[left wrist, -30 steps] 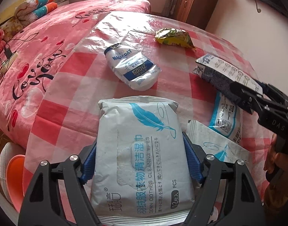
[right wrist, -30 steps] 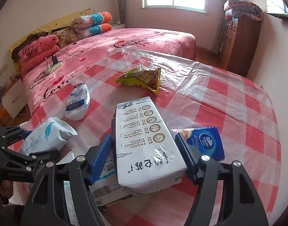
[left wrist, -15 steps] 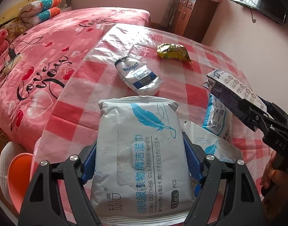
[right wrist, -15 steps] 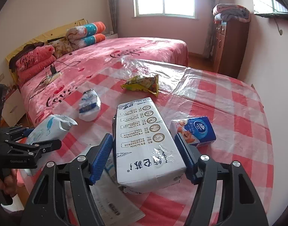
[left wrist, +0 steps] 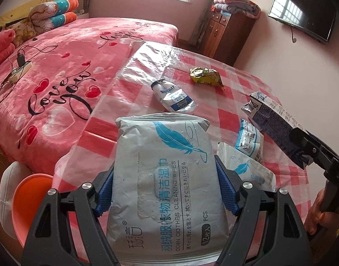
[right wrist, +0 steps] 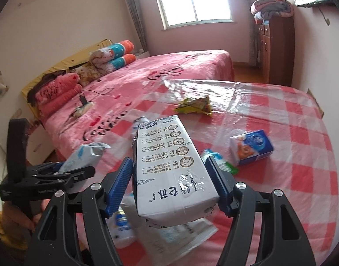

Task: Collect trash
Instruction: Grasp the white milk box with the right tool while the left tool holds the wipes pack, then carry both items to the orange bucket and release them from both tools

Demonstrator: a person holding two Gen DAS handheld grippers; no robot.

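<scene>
My left gripper (left wrist: pixel 165 188) is shut on a grey wipes pack (left wrist: pixel 165 173) with a blue feather, held above the red checked table (left wrist: pixel 233 90). My right gripper (right wrist: pixel 171 186) is shut on a white milk carton (right wrist: pixel 169 166), also lifted; the carton shows in the left wrist view (left wrist: pixel 273 124). On the table lie a white-blue pouch (left wrist: pixel 173 97), a yellow snack bag (left wrist: pixel 204 76), a blue tissue box (right wrist: pixel 251 147), a second wipes pack (left wrist: pixel 246 170) and a small white-blue packet (left wrist: pixel 250 143).
An orange bin (left wrist: pixel 30 201) with a white liner stands low at the left of the table. A pink bed (left wrist: pixel 58 66) lies beyond the table, with a charger and cable (left wrist: pixel 18 64) on it. A wooden cabinet (right wrist: pixel 275 51) stands by the far wall.
Both grippers have risen and tilted up with their loads, so the table objects sit lower and farther in view. Both grips are unchanged.
</scene>
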